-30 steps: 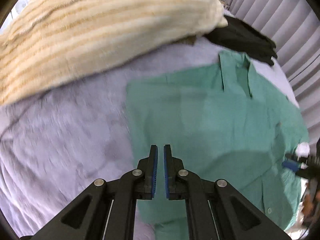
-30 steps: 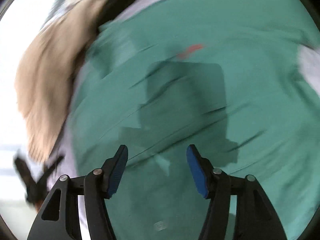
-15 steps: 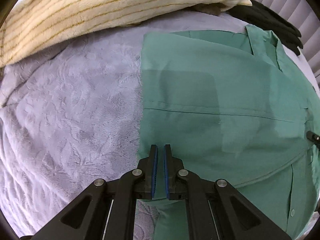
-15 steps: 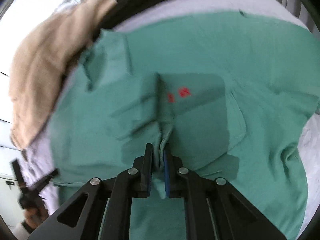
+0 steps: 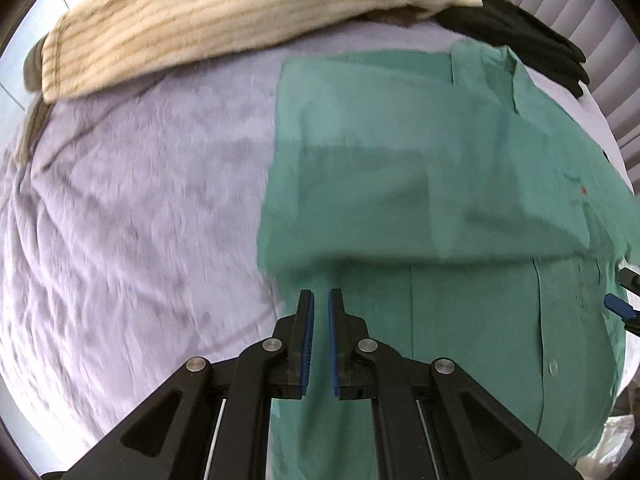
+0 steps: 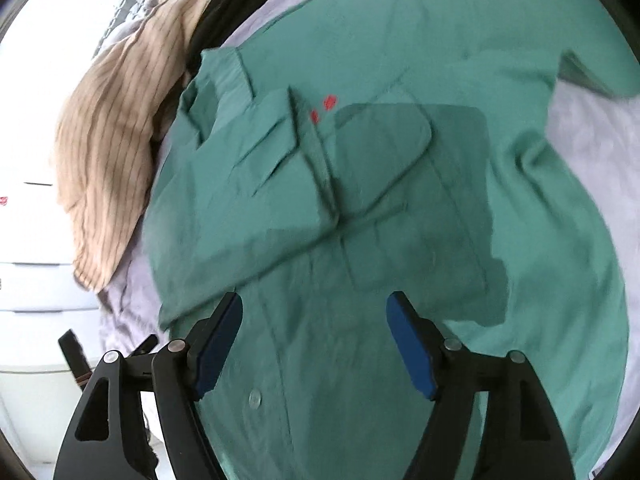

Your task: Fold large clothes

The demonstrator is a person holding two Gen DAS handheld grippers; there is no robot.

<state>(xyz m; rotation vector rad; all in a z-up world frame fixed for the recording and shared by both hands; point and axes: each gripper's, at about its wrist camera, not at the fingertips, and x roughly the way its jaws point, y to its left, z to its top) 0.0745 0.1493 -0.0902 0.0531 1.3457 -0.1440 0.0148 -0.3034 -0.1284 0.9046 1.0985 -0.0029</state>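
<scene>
A green button-up shirt (image 5: 420, 184) lies face up on a lilac bedspread (image 5: 132, 220), collar toward the far side. Its left side is folded in over the body, with the sleeve laid across the chest (image 6: 256, 184). Small red marks (image 6: 324, 106) show near the chest pocket. My left gripper (image 5: 321, 300) is shut and empty, just above the shirt's lower left part. My right gripper (image 6: 314, 312) is open and empty, above the button placket (image 6: 254, 399). The shirt's right sleeve (image 6: 592, 68) lies spread out to the far right.
A cream striped garment (image 5: 240, 12) and a black garment (image 5: 516, 36) are piled at the far side of the bed. Grey curtains (image 5: 600, 20) hang at the back right. White drawers (image 6: 36, 280) stand beside the bed.
My right gripper has let go of the shirt fabric it was pinching and opened wide, pulling back. My left gripper stayed shut and shifted right over the shirt.
</scene>
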